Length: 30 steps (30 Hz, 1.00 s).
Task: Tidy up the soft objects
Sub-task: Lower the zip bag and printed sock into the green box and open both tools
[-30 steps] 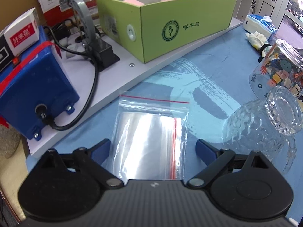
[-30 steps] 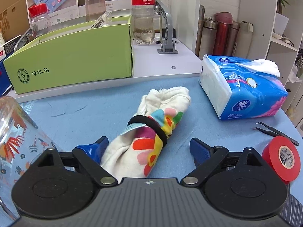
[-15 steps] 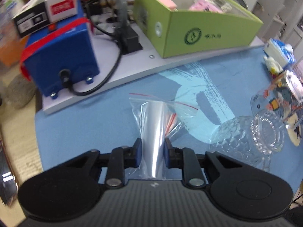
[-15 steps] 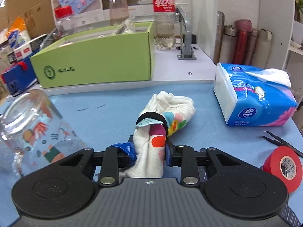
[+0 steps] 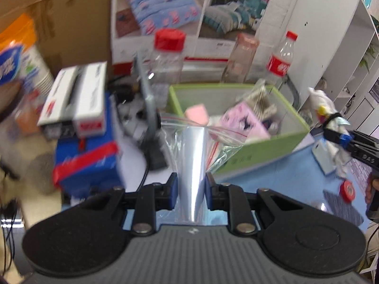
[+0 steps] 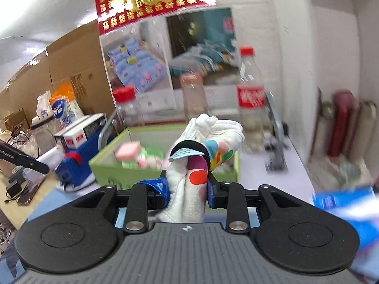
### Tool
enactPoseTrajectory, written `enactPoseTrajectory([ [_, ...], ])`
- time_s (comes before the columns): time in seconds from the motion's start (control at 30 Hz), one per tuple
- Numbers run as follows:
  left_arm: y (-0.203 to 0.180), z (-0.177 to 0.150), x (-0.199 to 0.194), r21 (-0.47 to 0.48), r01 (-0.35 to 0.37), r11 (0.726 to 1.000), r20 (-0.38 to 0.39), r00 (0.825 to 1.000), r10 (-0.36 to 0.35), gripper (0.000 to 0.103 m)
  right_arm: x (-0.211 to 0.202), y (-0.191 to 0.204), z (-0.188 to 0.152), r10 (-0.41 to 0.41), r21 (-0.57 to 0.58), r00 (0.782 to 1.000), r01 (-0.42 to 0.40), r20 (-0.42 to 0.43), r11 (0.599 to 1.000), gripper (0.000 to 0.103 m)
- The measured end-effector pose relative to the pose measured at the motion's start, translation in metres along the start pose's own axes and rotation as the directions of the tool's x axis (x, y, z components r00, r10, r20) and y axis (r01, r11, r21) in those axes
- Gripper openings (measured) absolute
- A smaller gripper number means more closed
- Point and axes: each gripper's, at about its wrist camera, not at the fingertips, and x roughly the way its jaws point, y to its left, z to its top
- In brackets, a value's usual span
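Observation:
My left gripper [image 5: 191,184] is shut on a clear zip bag [image 5: 193,153] with a red seal line, held up in the air in front of the green cardboard box [image 5: 260,146]. My right gripper [image 6: 187,189] is shut on a rolled white sock bundle [image 6: 208,142] with coloured spots and a black band, also raised before the green box [image 6: 106,165]. The right gripper with the sock bundle [image 5: 331,118] also shows at the right of the left wrist view. The box holds a pink sponge [image 5: 197,116] and a pink packet [image 5: 246,123].
A blue machine [image 5: 87,156] with white boxes on top stands left of the green box. Plastic bottles [image 5: 280,56] stand behind it. A red tape roll [image 5: 348,189] lies on the blue mat. A blue tissue pack [image 6: 343,201] is at lower right. Flasks [image 6: 341,123] stand by the wall.
Both grippers have lifted from the table with their loads, the zip bag and the sock bundle, and now face the green box from higher up. The glasses have left view.

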Motion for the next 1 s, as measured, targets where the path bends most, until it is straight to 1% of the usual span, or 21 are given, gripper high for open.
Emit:
enactPoseTrajectory([
  [0.07,-0.009,0.026,0.018,0.012,0.011,1.000,-0.004,1.000,-0.011,0.019,0.027,0.002,0.025,0.020,-0.019,1.000,-0.020,-0.010,1.000,0.014],
  [0.17,-0.025,0.057,0.053,0.043,0.023,0.999,-0.015,1.000,-0.022,0.019,0.068,0.005,0.050,0.038,-0.051,0.998,-0.041,-0.047,0.998,0.014],
  [0.23,-0.029,0.071,0.079,0.042,0.041,0.998,-0.033,0.999,-0.040,0.019,0.093,0.007,0.057,0.047,-0.076,0.995,-0.053,-0.083,0.996,0.015],
  [0.3,-0.033,0.077,0.104,0.044,0.050,0.998,-0.056,0.997,-0.048,0.020,0.113,0.007,0.057,0.054,-0.093,0.992,-0.065,-0.114,0.994,0.017],
  [0.33,-0.034,0.077,0.115,0.047,0.055,0.997,-0.063,0.997,-0.052,0.025,0.121,0.006,0.054,0.064,-0.096,0.989,-0.077,-0.130,0.992,0.020],
  [0.37,-0.035,0.077,0.123,0.048,0.056,0.997,-0.066,0.996,-0.052,0.041,0.130,0.005,0.053,0.075,-0.095,0.986,-0.090,-0.151,0.991,0.022],
  [0.4,-0.035,0.075,0.129,0.043,0.044,0.998,-0.058,0.997,-0.041,0.054,0.138,0.004,0.050,0.079,-0.086,0.982,-0.095,-0.170,0.992,0.024],
  [0.43,-0.036,0.073,0.132,0.041,0.032,0.999,-0.043,0.999,-0.030,0.075,0.143,0.002,0.047,0.073,-0.070,0.980,-0.088,-0.186,0.994,0.024],
  [0.5,-0.038,0.070,0.129,0.055,0.026,0.998,-0.006,1.000,-0.026,0.075,0.146,0.001,0.044,0.044,-0.052,0.977,-0.055,-0.208,0.997,0.027],
  [0.53,-0.039,0.069,0.127,0.057,0.030,0.998,0.002,1.000,-0.030,0.075,0.144,0.001,0.045,0.036,-0.050,0.982,-0.046,-0.186,0.998,0.028],
  [0.6,-0.040,0.069,0.119,0.058,0.038,0.998,0.014,0.999,-0.039,0.076,0.133,-0.002,0.049,0.025,-0.031,0.994,-0.028,-0.103,0.999,0.032],
  [0.67,-0.042,0.069,0.112,0.055,0.030,0.998,0.024,0.999,-0.032,0.077,0.123,-0.004,0.055,0.019,0.000,0.999,-0.019,-0.048,1.000,0.035],
  [0.7,-0.044,0.069,0.109,0.057,0.027,0.998,0.030,0.999,-0.029,0.077,0.120,-0.005,0.058,0.023,0.009,0.999,-0.023,-0.037,1.000,0.037],
  [0.8,-0.050,0.061,0.095,0.048,0.013,0.999,0.045,0.999,-0.015,0.079,0.109,-0.004,0.060,0.034,0.017,0.999,-0.033,-0.036,0.999,0.042],
  [0.93,-0.059,0.041,0.071,0.013,-0.019,1.000,0.088,0.996,0.017,0.083,0.089,-0.002,0.051,0.026,0.033,0.998,-0.024,-0.059,0.999,0.048],
  [1.0,-0.065,0.028,0.057,-0.002,-0.054,0.999,0.121,0.991,0.054,0.087,0.076,-0.001,0.044,0.019,0.049,0.998,-0.017,-0.062,0.999,0.050],
])
